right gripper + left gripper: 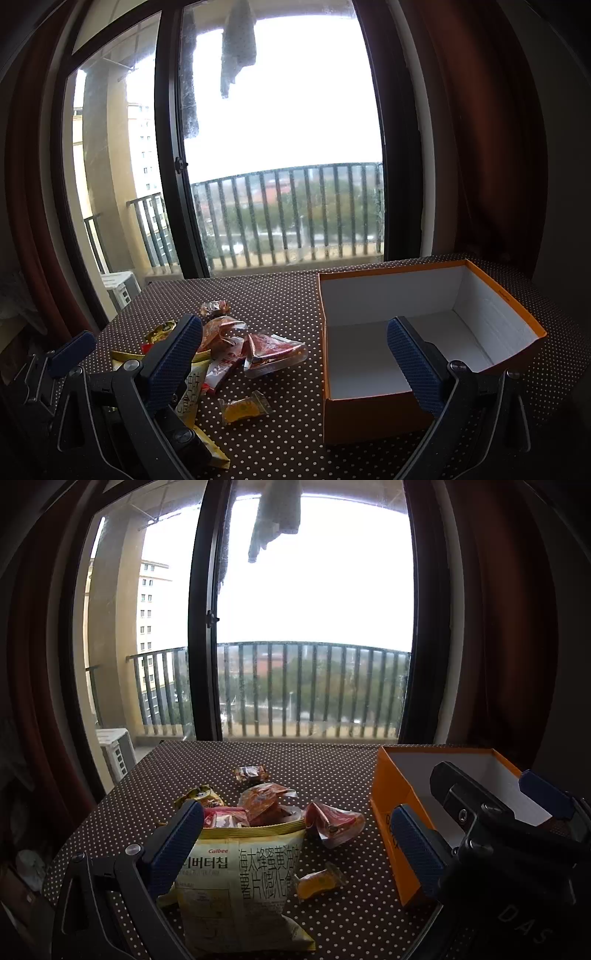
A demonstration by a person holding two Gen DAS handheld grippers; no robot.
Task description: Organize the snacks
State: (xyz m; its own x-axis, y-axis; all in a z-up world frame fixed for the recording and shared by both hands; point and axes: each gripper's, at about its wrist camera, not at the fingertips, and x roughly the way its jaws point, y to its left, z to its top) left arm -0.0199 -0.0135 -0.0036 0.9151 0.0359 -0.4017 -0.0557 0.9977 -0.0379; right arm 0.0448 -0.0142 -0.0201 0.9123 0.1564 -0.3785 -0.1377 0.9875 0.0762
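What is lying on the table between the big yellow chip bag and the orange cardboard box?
A small yellow wrapped candy, seen in both wrist views, lies between the chip bag and the box.

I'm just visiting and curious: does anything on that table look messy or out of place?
Yes. The snacks lie in a loose heap on the table, some overlapping, while the orange box beside them holds nothing. Nothing looks spilled or torn.

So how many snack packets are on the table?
7 I can see: big yellow chip bag in front, small yellow candy beside it, five wrappers behind. More may be hidden.
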